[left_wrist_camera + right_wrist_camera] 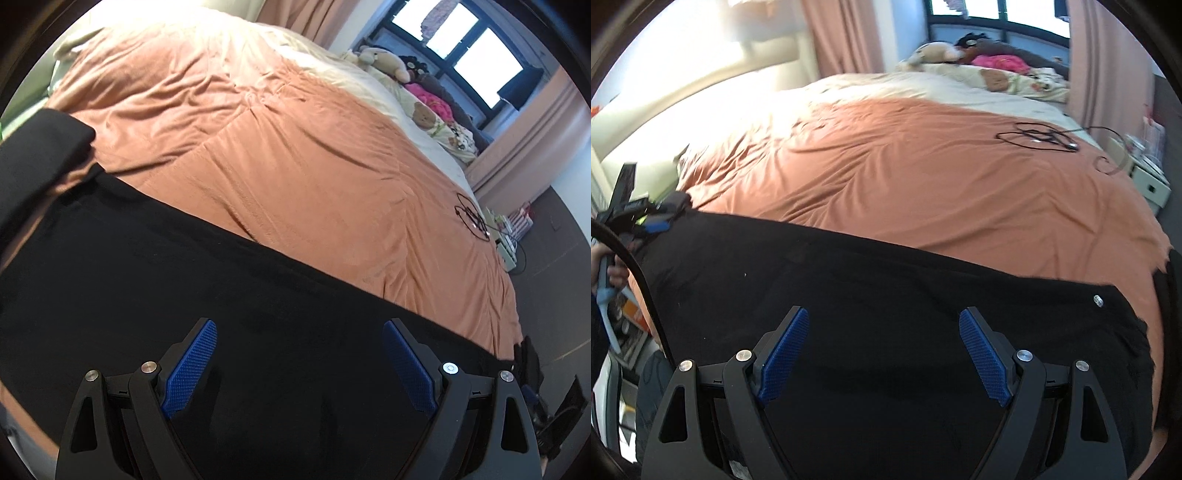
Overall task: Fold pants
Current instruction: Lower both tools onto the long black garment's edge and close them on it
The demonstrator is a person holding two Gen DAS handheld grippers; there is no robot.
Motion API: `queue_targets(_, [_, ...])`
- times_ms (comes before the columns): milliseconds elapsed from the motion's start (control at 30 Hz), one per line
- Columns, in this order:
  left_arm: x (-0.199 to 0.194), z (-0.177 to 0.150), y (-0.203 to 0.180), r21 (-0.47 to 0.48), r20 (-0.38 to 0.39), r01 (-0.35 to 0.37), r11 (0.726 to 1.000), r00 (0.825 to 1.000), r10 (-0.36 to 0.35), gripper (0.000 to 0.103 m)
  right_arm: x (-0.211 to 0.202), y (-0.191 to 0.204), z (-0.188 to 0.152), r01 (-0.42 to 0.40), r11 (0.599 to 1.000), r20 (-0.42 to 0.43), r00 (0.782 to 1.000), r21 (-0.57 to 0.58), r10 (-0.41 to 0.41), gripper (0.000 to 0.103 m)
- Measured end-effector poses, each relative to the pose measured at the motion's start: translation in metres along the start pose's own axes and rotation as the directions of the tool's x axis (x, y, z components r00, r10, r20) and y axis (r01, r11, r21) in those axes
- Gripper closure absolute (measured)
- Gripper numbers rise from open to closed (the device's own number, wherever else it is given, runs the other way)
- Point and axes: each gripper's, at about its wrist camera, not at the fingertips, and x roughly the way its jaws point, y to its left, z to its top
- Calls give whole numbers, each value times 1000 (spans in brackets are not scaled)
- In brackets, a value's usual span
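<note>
Black pants (155, 280) lie stretched across the near side of the bed on an orange blanket (295, 166). One end is bunched up at the far left (44, 147). My left gripper (300, 324) hovers over the dark cloth, open, with nothing between its blue pads (194, 365). In the right wrist view the pants (886, 280) run from left to right, with a metal waist button (1097, 300) near the right end. My right gripper (883, 311) is open above the middle of the cloth, holding nothing. The left gripper (646, 219) shows at the pants' left end, carried by a hand (609, 271).
A black cable (1038, 138) lies coiled on the blanket at the far right. Stuffed toys (938, 51) and pillows sit at the head of the bed below a window. Pink curtains (842, 37) hang behind. A small white drawer unit (1148, 184) stands beside the bed.
</note>
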Motion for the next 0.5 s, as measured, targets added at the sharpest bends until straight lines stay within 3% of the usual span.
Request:
queue_targets(333, [43,20,-8,-21,-65,-67,998,996,66,13,49,-11,32,-19,997,-64,998,-80,14,20])
queue_targets(500, [63,29,-6,-47,-102,-75,996,992,70,23,74,-7,40,-69,991,-108,993,-114,56,20])
